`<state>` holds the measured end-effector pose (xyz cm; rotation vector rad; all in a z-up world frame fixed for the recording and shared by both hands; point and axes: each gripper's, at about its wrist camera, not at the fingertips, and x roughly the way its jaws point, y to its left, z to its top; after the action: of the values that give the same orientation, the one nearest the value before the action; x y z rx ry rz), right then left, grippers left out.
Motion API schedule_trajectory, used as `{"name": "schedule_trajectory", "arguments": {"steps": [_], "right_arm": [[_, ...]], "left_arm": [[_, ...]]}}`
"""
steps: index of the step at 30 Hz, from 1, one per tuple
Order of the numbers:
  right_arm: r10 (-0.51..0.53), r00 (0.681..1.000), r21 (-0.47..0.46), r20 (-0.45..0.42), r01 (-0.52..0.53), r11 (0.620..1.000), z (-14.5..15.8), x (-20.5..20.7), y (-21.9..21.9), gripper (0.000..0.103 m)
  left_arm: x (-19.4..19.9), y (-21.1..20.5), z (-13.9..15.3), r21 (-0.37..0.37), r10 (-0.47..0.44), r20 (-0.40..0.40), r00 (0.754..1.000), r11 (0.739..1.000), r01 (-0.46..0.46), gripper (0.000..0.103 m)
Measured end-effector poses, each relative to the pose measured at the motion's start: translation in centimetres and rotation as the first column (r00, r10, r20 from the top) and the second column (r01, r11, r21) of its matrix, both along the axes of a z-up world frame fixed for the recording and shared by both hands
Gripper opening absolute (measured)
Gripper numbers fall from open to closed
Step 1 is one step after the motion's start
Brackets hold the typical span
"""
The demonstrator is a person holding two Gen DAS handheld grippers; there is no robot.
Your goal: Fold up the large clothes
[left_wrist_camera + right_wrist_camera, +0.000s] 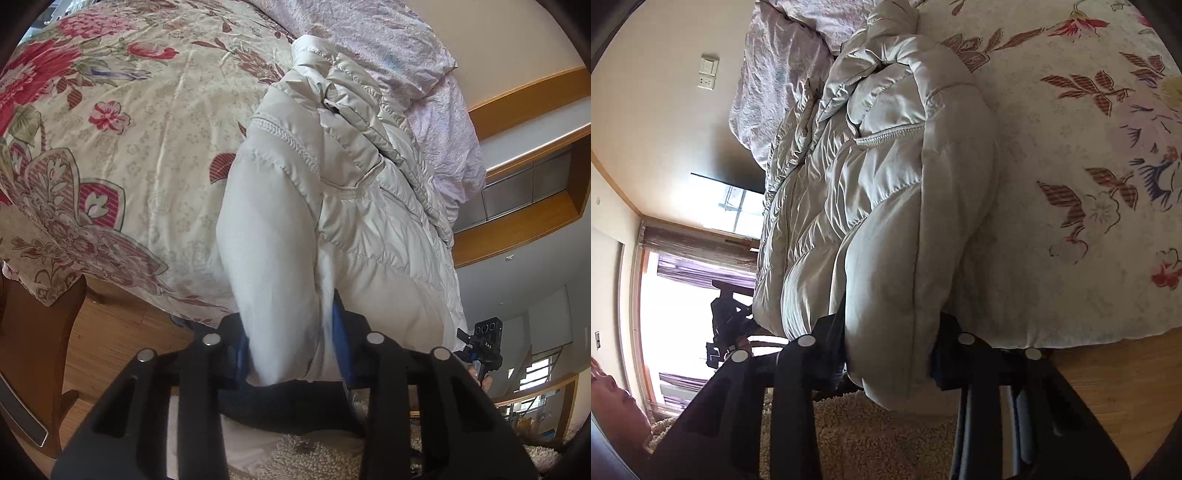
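Puffy white jacket (332,206) fabric fills the gap of both tongs. The left gripper (291,354) has its blue-padded fingers (341,343) pinched onto a thick, smooth fold at the jacket's near edge, and the cloth bulges out above and below the pads. The right gripper (894,354) is likewise clamped on a rounded, seamed bulge of the same jacket (886,206), its dark fingers (942,363) pressing in from either side. No earlier view is at hand, so only the grip itself can be told.

Beyond the tongs the jacket lies bunched and quilted along the edge of a bed, on a cream floral bedspread (147,129) with red and pink blossoms. At its far end it meets a crumpled pale lilac blanket (406,55). From the left wrist view the other gripper shows small at the jacket's right side. Below the bed's edge are a wooden floor (1108,387) and a shaggy beige rug (868,443)
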<state>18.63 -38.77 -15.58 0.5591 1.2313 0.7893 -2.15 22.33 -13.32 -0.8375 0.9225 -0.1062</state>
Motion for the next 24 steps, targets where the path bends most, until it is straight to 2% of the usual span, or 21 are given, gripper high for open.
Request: {"name": "schedule_trajectory", "arguments": {"steps": [3,6,11,14,18,21,24], "right_arm": [[-0.005,0.998,-0.011,0.062,0.005,1.0,1.5,-0.4,0.2,0.024],[-0.019,0.989,-0.07,0.149,0.029,0.997,3.2,-0.8,0.6,0.021],[-0.066,0.945,-0.091,0.32,0.1,0.991,6.4,-0.9,1.7,0.019],[-0.091,0.88,-0.108,0.467,0.159,0.981,9.4,-0.9,3.3,0.019],[-0.116,0.768,-0.112,0.63,0.238,0.965,13.2,-0.5,5.2,0.019],[-0.155,0.701,-0.082,0.696,0.292,0.953,15.0,0.3,6.1,0.019],[-0.206,0.66,-0.044,0.722,0.342,0.939,16.0,1.5,6.4,0.019]], "left_arm": [[-0.1,-0.3,1.5,0.031,0.0,0.032,0.999,1.0,-0.001,0.021],[0.0,-0.2,2.7,0.04,0.015,0.063,0.998,0.999,-0.018,0.019],[0.4,0.3,5.2,0.04,0.058,0.14,0.988,0.997,-0.064,0.018],[1.2,0.4,7.9,0.055,0.082,0.213,0.974,0.994,-0.095,0.018],[3.1,0.7,11.7,0.109,0.11,0.312,0.944,0.983,-0.15,0.017],[5.2,1.3,13.7,0.117,0.142,0.358,0.923,0.974,-0.196,0.017],[7.2,2.1,14.7,0.109,0.172,0.38,0.909,0.967,-0.228,0.017]]}}
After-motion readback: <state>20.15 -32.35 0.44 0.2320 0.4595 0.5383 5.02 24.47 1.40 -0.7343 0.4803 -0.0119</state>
